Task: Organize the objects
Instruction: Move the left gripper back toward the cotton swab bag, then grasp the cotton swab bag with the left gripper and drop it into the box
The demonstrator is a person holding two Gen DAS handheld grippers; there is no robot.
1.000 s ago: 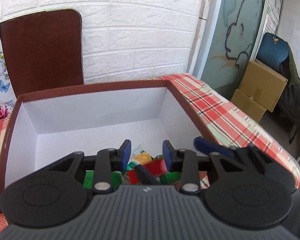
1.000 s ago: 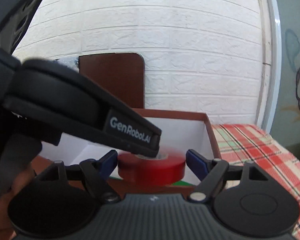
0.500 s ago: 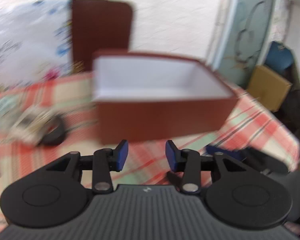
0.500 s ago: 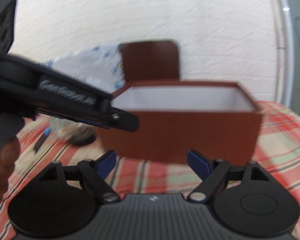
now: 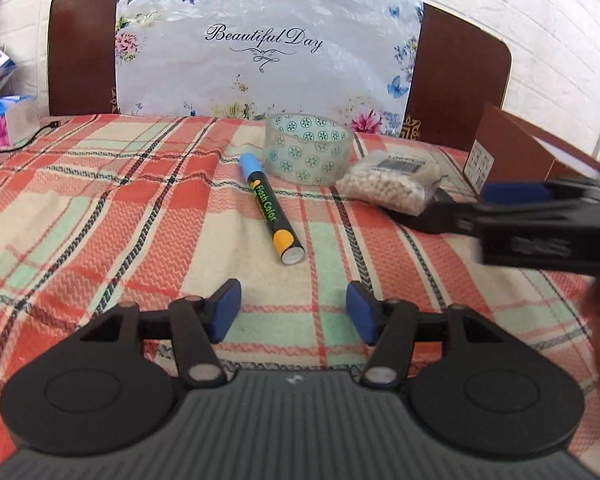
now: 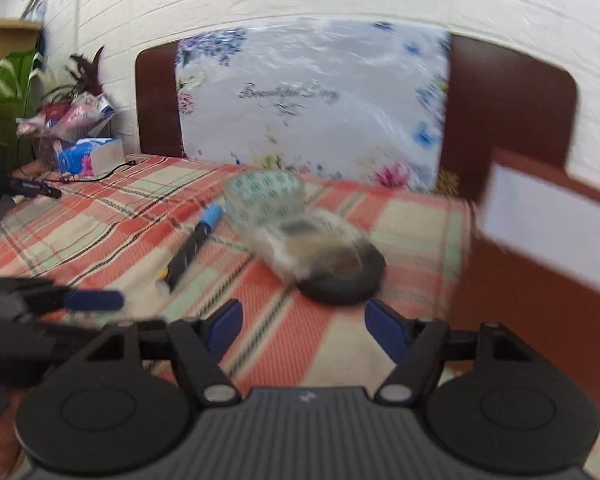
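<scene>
Objects to organize: four loose things lie on the plaid tablecloth [image 5: 100, 208]; they sit in the upper middle of the left wrist frame.
Marker [image 5: 271, 208]: black barrel with a light blue cap and a yellow band, lying flat, cap end toward the tape roll and almost touching it.
Patterned tape roll [image 5: 307, 148]: clear with teal round motifs, standing on its flat side, just right of the marker's cap.
Bead bag [image 5: 388, 181]: small clear bag of pale beads, just right of the patterned roll, lying partly on top of the black tape roll.
Black tape roll [image 6: 342, 276]: flat on the cloth under the bag; it is blurred in the right wrist frame.
Brown box [image 5: 512, 148]: at the right edge of the frame, well to the right of the bag; its inside wall is white.
Left gripper [image 5: 293, 312]: lower middle of its frame, blue pads apart with only cloth between them; jaws have just been opening, nothing is held.
Right gripper [image 6: 303, 330]: lower middle of its own frame, pads wide apart and empty, the black roll just beyond them; jaws have just been closing a little.
Background: brown chair back [image 5: 460, 68] with a flowered plastic sheet [image 5: 260, 44] hanging over it, against a white brick wall.
</scene>
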